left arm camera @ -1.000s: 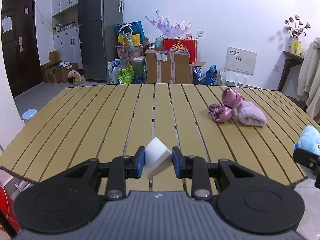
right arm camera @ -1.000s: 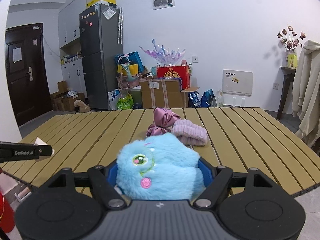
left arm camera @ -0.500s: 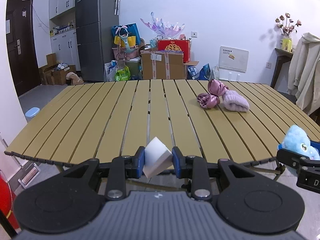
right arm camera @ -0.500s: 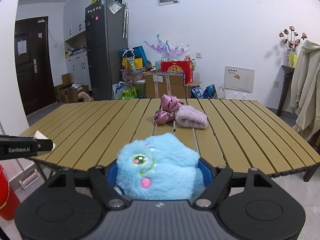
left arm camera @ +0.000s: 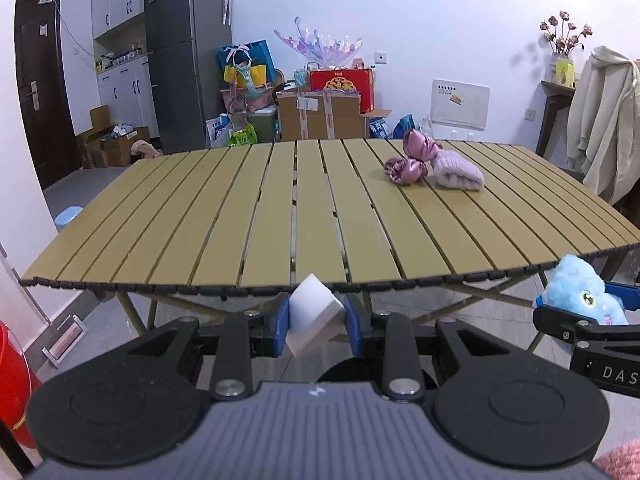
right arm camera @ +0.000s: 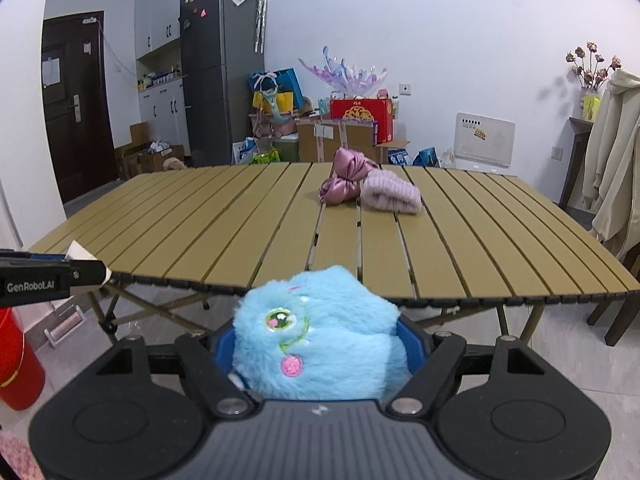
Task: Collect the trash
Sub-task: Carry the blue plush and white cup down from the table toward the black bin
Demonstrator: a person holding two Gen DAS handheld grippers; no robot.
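Observation:
My left gripper (left arm camera: 317,322) is shut on a white foam block (left arm camera: 314,320), held tilted just off the near edge of the slatted yellow table (left arm camera: 256,232). The right gripper (right arm camera: 318,354) is shut on a fluffy blue plush toy (right arm camera: 316,344) with a green eye and pink cheek, also in front of the table edge. In the left wrist view the plush toy (left arm camera: 580,294) and the right gripper show at the right. In the right wrist view the left gripper's finger and the white block (right arm camera: 82,258) show at the left.
A shiny pink scrunchie (left arm camera: 412,160) and a pale pink knitted item (left arm camera: 456,172) lie on the far right part of the table. A red bucket (right arm camera: 18,356) stands on the floor at the left. Boxes, bags and a fridge (left arm camera: 188,56) line the far wall; a coat (left arm camera: 600,120) hangs right.
Both grippers have drawn back from over the table to beyond its near edge, still holding the white block and the blue plush. The table now looks farther away.

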